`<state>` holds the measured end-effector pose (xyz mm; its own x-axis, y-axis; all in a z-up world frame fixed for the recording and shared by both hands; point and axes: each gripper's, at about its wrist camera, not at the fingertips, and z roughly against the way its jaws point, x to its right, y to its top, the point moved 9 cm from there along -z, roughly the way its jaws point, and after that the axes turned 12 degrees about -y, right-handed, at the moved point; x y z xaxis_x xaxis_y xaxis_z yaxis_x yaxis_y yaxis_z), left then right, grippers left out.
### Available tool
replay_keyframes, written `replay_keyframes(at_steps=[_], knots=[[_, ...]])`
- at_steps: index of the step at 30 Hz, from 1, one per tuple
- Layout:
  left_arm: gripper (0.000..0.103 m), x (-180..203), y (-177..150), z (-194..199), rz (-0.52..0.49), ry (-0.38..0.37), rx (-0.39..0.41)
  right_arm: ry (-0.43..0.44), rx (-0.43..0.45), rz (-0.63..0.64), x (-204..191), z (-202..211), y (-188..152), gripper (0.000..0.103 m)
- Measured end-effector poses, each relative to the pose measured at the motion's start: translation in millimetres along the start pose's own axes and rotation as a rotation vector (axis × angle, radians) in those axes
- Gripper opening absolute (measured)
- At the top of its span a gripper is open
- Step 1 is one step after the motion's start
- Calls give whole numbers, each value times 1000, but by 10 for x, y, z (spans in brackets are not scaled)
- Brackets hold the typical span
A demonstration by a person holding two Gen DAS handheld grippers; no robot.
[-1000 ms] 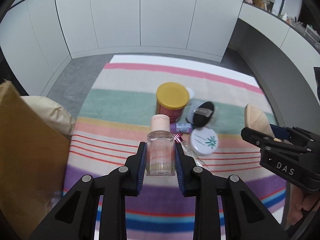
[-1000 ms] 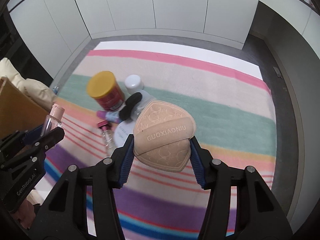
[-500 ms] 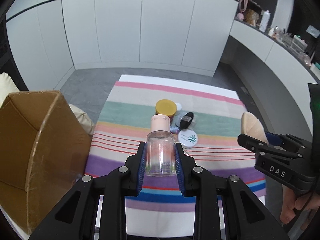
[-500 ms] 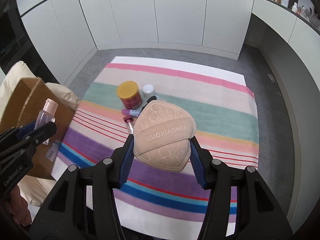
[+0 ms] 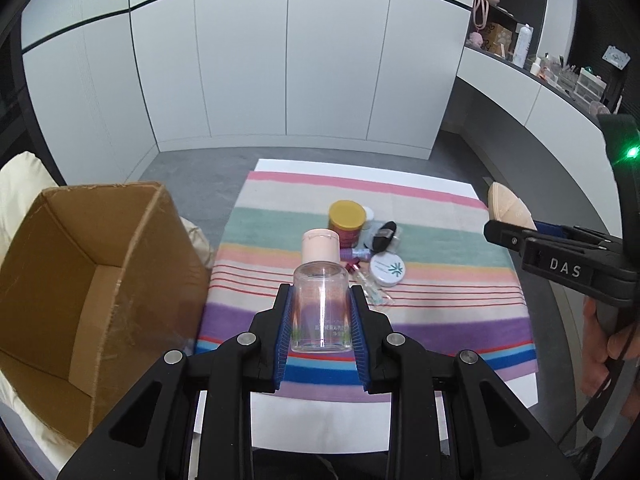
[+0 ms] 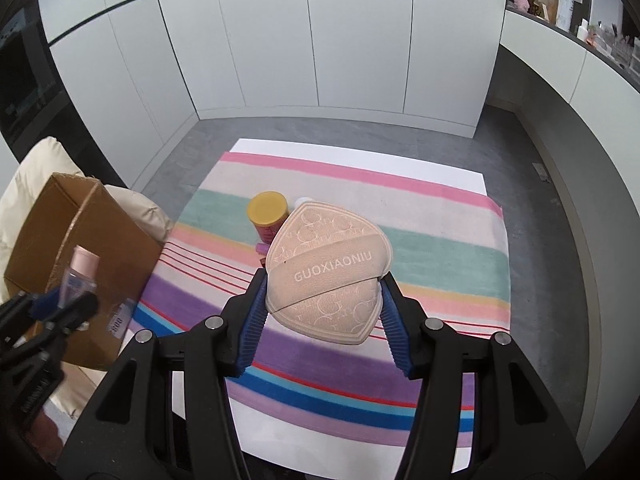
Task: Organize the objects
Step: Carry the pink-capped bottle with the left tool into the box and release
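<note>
The left claw [image 5: 321, 322] pinched a clear bottle [image 5: 320, 307] by its sides, pink cap up, held in the air above the near edge of the striped cloth [image 5: 440, 322]. The right claw [image 6: 322, 307] clamped a tan puff [image 6: 328, 276] marked GUOXIAONIU between its blue pads, also aloft over the cloth. A hand [image 5: 606, 346] showed at the right edge behind that claw. To the left, just beside the cloth, an open cardboard box [image 5: 86, 280] lay tipped against a cream cushion [image 6: 132, 208]. Farther out, mid-cloth, a small cluster sat close together: a white round compact [image 5: 387, 270], a purple tube [image 5: 354, 255], a black item [image 5: 383, 235] and a yellow-lidded jar [image 5: 347, 220]. Beyond that, grey floor [image 6: 360, 132] and white cabinet doors [image 5: 280, 72].
</note>
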<state>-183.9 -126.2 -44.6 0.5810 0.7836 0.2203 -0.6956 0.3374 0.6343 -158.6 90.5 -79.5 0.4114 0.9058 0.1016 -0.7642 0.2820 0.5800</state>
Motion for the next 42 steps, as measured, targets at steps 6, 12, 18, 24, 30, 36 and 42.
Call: replay_keyframes(at_steps=[6, 12, 18, 24, 30, 36, 42], knots=[[27, -137, 28, 142, 8, 7, 30, 20, 23, 11, -149, 5, 88, 55], [27, -338, 26, 228, 32, 27, 44, 31, 43, 34, -336, 43, 171, 55], [27, -581, 44, 387, 63, 53, 70, 50, 55, 53, -530, 68, 238, 55], [27, -782, 11, 515, 82, 84, 83, 77, 60, 85, -798, 81, 249, 55], [27, -1022, -22, 645, 106, 124, 98, 104, 76, 120, -1060, 148, 267, 55], [27, -1300, -96, 754, 138, 170, 101, 131, 92, 154, -1329, 229, 288, 55], [27, -1510, -149, 853, 169, 197, 106, 161, 106, 198, -1639, 327, 268, 55]])
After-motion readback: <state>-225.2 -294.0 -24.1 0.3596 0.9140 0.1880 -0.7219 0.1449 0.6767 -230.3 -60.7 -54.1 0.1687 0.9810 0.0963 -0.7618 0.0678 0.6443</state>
